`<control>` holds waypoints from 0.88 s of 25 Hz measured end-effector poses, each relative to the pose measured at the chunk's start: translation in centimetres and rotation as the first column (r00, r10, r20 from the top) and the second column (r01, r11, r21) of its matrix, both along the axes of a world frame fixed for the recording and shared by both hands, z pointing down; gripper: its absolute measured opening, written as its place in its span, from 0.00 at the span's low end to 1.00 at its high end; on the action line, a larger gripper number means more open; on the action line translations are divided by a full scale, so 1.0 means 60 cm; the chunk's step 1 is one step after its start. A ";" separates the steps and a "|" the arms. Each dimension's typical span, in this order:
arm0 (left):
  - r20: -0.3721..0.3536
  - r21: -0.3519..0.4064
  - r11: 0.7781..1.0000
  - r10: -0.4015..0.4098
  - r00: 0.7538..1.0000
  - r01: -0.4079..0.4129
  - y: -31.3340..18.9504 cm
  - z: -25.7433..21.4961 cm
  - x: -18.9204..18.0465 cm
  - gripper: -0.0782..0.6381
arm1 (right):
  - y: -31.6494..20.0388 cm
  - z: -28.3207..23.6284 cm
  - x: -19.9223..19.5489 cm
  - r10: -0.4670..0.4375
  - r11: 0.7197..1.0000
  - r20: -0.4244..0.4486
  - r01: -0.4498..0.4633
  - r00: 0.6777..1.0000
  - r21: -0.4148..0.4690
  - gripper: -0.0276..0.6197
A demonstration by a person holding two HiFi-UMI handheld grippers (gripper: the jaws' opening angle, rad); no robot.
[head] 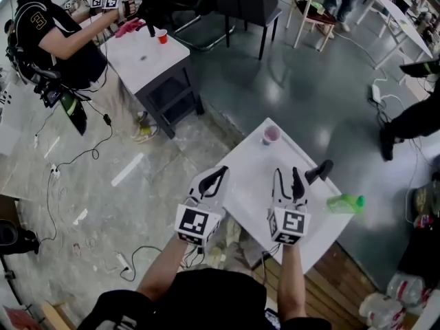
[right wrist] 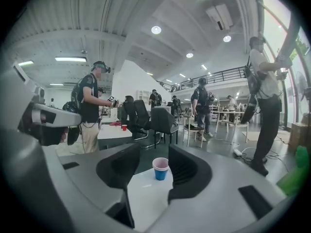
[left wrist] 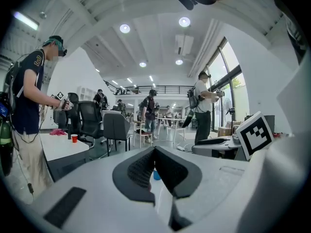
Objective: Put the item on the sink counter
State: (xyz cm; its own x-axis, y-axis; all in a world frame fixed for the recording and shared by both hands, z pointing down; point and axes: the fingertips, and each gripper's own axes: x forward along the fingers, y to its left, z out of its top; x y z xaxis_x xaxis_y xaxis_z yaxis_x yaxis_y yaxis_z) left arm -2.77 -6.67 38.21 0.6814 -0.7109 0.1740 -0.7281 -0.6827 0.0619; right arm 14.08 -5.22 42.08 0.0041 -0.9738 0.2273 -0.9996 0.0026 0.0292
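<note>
A small white table [head: 247, 184] stands in front of me. At its far end is a blue cup [head: 271, 135] with a pink inside, which the right gripper view shows as the cup [right wrist: 161, 169] well beyond the jaws. A green bottle-like item [head: 346, 203] lies at the table's right edge, and a black object [head: 320, 170] lies near it. My left gripper [head: 212, 182] hovers over the table's left edge, its pads meeting at the tips in the left gripper [left wrist: 155, 152] view with nothing held. My right gripper [head: 287, 183] is above the table, and the right gripper [right wrist: 154, 154] view shows its jaws apart and empty.
At the back left, a person with grippers works at another white table [head: 148, 57] holding a red cup [head: 162, 36] and a pink cloth [head: 129, 27]. Black chairs [head: 247, 5] stand behind. Cables [head: 69, 163] run across the floor at left. Plastic bottles [head: 385, 308] lie at bottom right.
</note>
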 end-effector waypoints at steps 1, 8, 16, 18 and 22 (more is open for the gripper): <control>-0.003 0.004 1.000 0.004 1.000 -0.004 0.006 -0.005 -0.003 0.11 | 0.009 -0.008 -0.003 0.003 1.000 -0.002 -0.003 1.000 0.002 0.32; -0.001 0.044 0.998 0.035 0.999 -0.034 0.051 -0.040 -0.015 0.11 | 0.076 -0.042 -0.018 0.026 0.999 -0.002 -0.026 1.000 0.022 0.27; -0.002 0.055 0.995 0.084 0.997 -0.083 0.112 -0.068 -0.021 0.11 | 0.156 -0.074 -0.024 0.078 0.996 -0.012 -0.077 0.997 0.051 0.22; 0.001 0.071 0.993 0.096 0.995 -0.096 0.126 -0.073 -0.024 0.11 | 0.177 -0.080 -0.027 0.088 0.994 -0.011 -0.087 0.996 0.063 0.20; -0.004 0.071 0.990 0.124 0.992 -0.123 0.154 -0.079 -0.025 0.11 | 0.217 -0.094 -0.029 0.125 0.989 -0.010 -0.124 0.992 0.080 0.18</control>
State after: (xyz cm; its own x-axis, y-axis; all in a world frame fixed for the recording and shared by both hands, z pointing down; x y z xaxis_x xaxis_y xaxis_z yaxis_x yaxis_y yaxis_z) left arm -4.25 2.59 33.49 0.7659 -0.6315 0.1208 -0.6375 -0.7703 0.0160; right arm 12.36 7.80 36.44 0.1289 -0.9804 0.1487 -0.9915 -0.1244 0.0391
